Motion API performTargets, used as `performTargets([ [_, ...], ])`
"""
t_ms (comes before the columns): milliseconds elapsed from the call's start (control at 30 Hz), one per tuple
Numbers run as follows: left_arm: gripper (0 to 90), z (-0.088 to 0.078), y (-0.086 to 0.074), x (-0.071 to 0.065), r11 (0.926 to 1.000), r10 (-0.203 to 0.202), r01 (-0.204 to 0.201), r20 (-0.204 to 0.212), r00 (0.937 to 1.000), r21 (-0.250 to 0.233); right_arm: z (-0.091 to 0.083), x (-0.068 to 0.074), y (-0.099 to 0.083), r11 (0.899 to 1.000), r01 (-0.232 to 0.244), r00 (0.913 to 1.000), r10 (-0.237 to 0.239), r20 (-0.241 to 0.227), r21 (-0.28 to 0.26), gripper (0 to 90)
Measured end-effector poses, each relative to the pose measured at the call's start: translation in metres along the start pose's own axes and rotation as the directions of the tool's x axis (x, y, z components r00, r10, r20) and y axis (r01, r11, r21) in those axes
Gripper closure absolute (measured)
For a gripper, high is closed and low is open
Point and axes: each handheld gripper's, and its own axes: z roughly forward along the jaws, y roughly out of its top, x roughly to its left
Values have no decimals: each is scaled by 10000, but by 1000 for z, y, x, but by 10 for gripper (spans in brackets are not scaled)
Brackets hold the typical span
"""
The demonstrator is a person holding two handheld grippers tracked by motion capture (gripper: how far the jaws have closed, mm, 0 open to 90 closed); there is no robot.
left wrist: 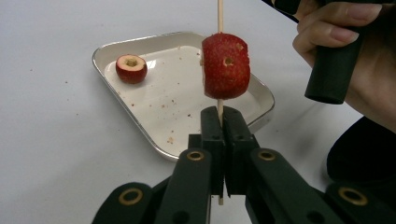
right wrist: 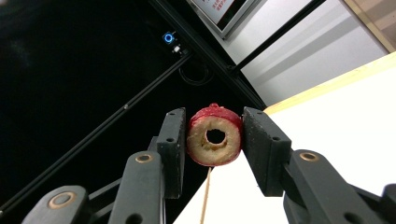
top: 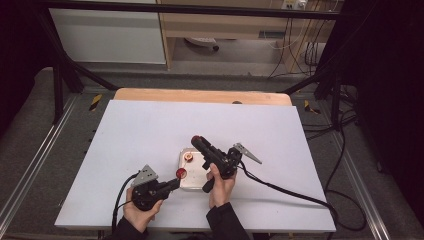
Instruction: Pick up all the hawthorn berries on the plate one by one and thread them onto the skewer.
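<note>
The left gripper [left wrist: 219, 122] is clenched on the bottom of a thin wooden skewer [left wrist: 220, 16] that stands upright with 1 cored red fruit [left wrist: 226, 65] already threaded. The right gripper [right wrist: 214, 136] grasps a 2nd cored fruit [right wrist: 214, 136] by its sides — raised above the metal tray [top: 194, 181]. Its bore must line up with the skewer's long axis — tip just beneath it [right wrist: 205, 196], I judge.
</note>
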Motion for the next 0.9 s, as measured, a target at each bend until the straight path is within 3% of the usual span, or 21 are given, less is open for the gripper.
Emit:
performTargets([
  [900, 886, 3, 0, 1, 9995, -311, 312, -153, 9994, 41, 0, -4, -19, 9975, 88, 10000, -90, 23, 705, 614],
])
